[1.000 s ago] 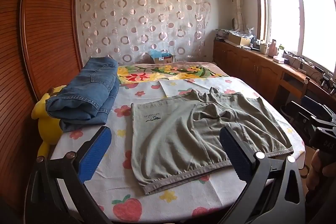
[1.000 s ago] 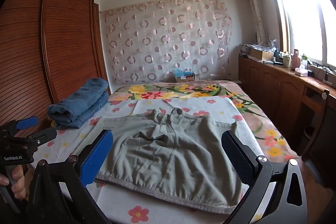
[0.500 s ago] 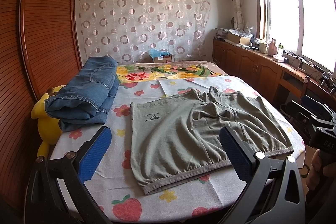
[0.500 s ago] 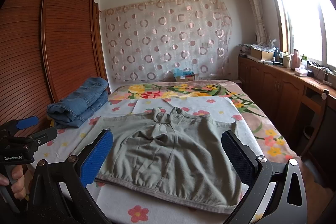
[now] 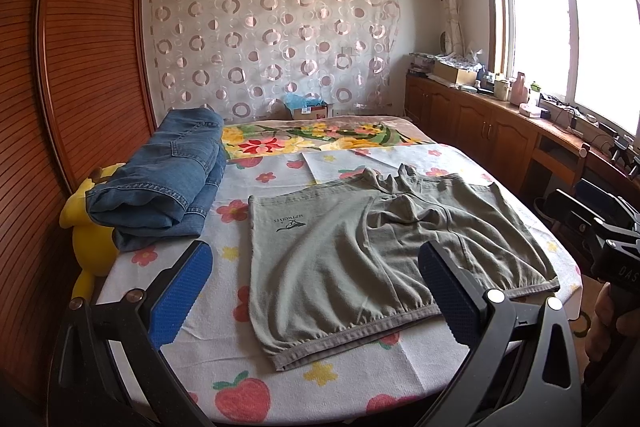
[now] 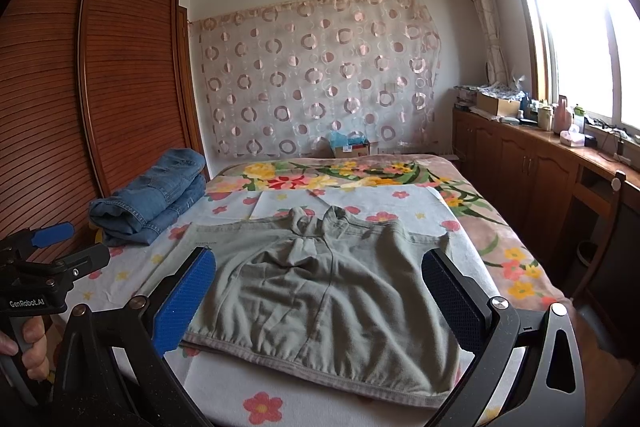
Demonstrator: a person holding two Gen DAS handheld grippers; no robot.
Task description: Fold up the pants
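Grey-green cotton shorts point(image 5: 372, 259) spread flat near the bed's point(image 5: 328, 379) front edge.
Left gripper point(image 5: 316, 291) and right gripper point(image 6: 320, 291) hover above it, jaws wide apart; folded blue jeans point(image 5: 168, 175) lie at the left edge.

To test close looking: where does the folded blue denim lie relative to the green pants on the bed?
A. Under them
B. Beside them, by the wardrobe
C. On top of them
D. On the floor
B: the denim lies apart from the pants, on the wardrobe side.
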